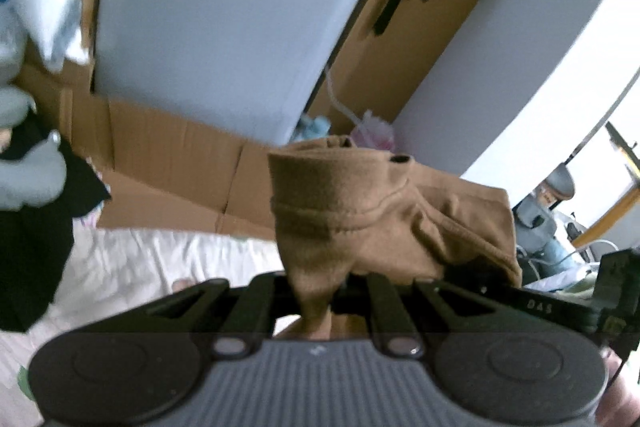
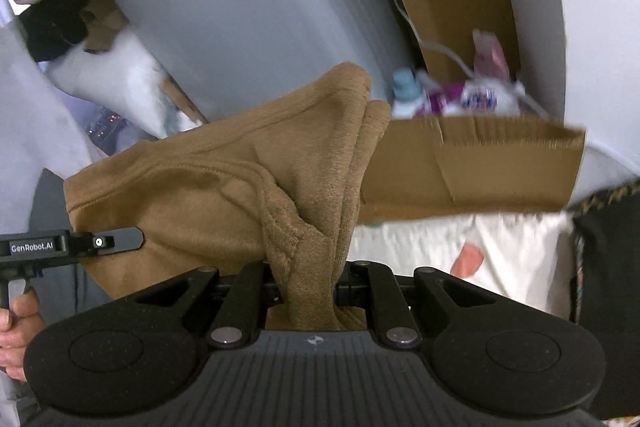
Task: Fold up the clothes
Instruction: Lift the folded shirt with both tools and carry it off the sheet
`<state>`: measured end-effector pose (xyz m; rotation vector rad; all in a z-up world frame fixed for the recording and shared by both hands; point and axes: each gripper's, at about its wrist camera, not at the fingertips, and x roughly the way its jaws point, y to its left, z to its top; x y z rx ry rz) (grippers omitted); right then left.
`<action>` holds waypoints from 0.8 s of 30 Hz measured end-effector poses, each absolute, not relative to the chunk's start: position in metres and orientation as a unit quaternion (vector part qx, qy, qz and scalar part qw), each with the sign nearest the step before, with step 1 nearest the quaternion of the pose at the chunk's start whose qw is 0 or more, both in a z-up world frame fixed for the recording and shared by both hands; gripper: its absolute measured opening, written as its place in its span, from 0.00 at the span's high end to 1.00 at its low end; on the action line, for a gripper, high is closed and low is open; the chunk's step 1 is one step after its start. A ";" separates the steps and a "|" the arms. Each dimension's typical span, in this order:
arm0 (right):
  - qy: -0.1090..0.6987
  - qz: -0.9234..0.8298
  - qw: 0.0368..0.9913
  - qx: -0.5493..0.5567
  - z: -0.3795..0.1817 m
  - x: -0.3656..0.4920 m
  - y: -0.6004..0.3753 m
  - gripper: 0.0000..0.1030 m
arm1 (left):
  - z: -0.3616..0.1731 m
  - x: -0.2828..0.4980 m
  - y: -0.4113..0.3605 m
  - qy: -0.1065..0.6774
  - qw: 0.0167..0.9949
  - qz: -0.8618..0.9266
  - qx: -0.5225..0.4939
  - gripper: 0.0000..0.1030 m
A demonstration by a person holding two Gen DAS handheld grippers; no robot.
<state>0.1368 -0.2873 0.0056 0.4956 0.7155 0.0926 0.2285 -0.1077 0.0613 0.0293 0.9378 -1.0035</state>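
A: What can't we make out here?

B: Plenty. Both views are smeared with blur, so the label on the big grey panel (image 1: 208, 27) behind is unreadable. We only get bunched parts of the brown garment (image 1: 360, 219); its lower part is cut off below our grippers, so we can't tell what kind of garment it is. In the left view the fingertips themselves are hidden under the cloth.

A: And the claws?

B: Our left gripper (image 1: 316, 297) is clamped on a pinch of the brown cloth, fingers nearly together with the fabric squeezed between them. Our right gripper (image 2: 308, 293) is likewise pinched shut on the brown garment (image 2: 224, 187), a twisted wad of it running through the narrow gap.

A: Where does the garment sit, and which way does it run?

B: It hangs between our two grippers, held up off the pale bedding (image 1: 168, 259). In the right view the cloth stretches away to the left, toward the other gripper's black body (image 2: 72, 245) and the hand (image 2: 18, 327) holding it. In the left view it stretches right. So the upper edge runs sideways from one gripper to the other, a stitched hem showing along it.

A: Behind it?

B: A cardboard box (image 2: 472, 167), and bottles (image 2: 440, 95) too blurred to identify.
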 end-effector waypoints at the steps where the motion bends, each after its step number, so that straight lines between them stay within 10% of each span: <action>1: 0.341 0.045 0.909 0.237 0.016 0.132 -0.287 0.89 | 0.070 0.225 -0.105 0.429 0.774 -0.466 0.011 0.93; 24: 0.273 0.030 0.943 0.187 0.155 0.005 -0.288 0.89 | 0.178 0.118 -0.072 0.361 0.795 -0.487 -0.006 0.93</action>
